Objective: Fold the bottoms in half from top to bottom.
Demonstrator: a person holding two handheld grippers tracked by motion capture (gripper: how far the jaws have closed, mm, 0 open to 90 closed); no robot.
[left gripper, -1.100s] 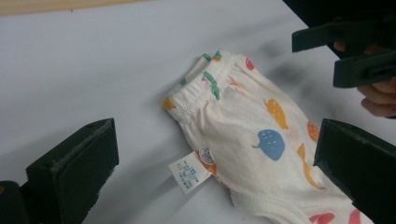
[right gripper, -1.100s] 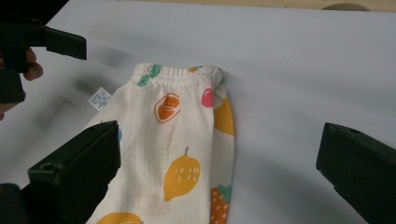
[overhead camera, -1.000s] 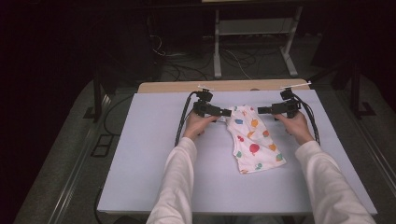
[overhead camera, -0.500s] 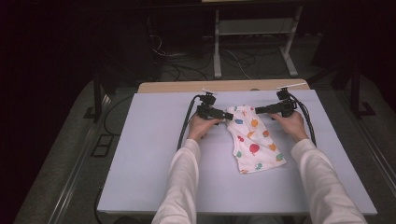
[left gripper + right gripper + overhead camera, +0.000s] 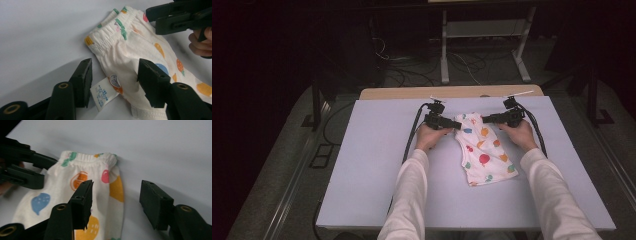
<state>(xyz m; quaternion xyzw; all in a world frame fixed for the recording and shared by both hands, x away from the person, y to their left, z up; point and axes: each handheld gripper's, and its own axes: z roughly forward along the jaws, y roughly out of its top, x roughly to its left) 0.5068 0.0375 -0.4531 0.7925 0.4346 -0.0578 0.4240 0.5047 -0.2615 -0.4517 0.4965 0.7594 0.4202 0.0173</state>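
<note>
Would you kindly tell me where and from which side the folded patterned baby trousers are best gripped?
Probably at the elastic waistband, one gripper on each end corner, coming in level from the left and right sides. The baby trousers lie flat with the gathered band at the far edge, and its thick hem gives the fingers something to pinch.

From my station I find nothing that I can actually read. A small white care label [image 5: 104,93] hangs from the edge of the patterned shorts [image 5: 140,57], low in the centre of the left gripper view; it carries rows of tiny blue print, too small and blurred to make out. Just above it sits a round printed stamp [image 5: 115,80] inside the fabric, equally illegible.
</note>
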